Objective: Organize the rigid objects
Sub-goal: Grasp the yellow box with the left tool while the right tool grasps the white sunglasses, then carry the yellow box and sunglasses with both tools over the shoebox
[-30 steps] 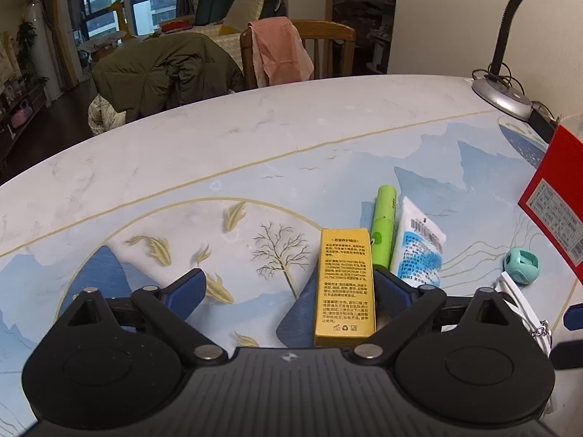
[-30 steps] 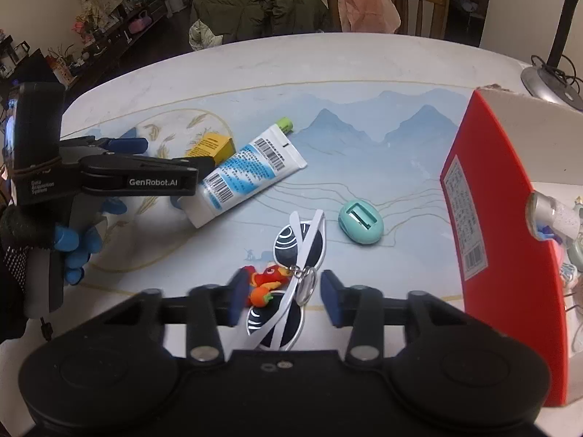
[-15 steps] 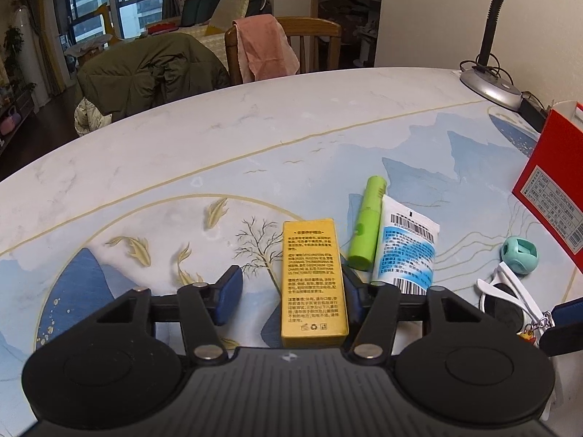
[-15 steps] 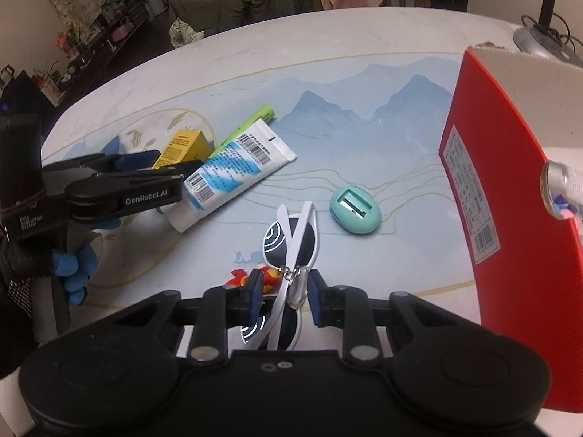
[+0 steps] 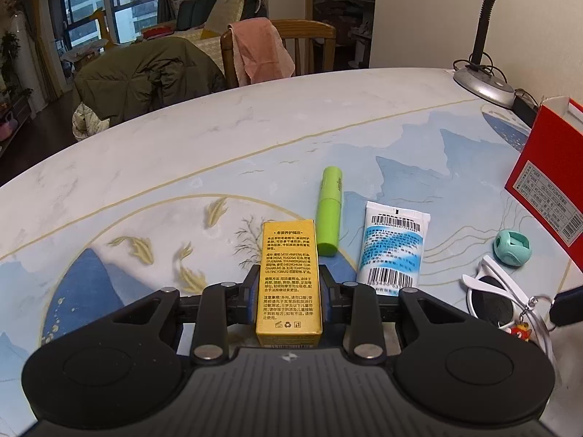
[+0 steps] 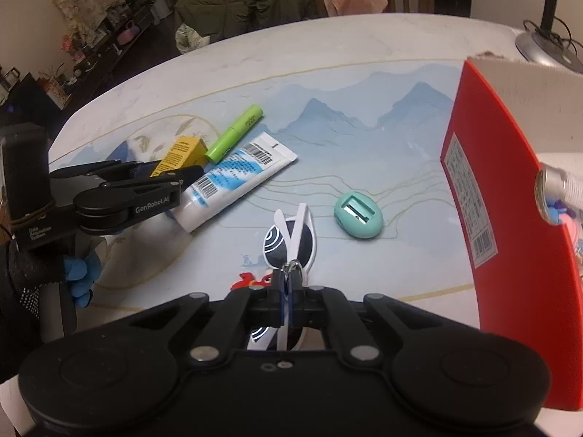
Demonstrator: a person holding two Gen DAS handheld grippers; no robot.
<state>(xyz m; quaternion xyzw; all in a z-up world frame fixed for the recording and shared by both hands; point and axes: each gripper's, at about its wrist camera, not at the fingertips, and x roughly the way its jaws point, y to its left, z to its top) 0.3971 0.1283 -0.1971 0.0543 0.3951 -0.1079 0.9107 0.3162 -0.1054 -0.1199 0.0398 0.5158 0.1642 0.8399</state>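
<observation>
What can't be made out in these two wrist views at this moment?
- Red cardboard box: contents mostly hidden by its wall in the right wrist view, cut by the edge in the left.
- White-framed sunglasses: near half hidden under the right gripper; whether its jaws pinch frame or keyring is unclear.
- Yellow carton: print too small to read; in the right wrist view the left gripper covers it.

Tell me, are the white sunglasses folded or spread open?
Folded: the white sunglasses lie with both arms crossed over the dark lenses.
</observation>
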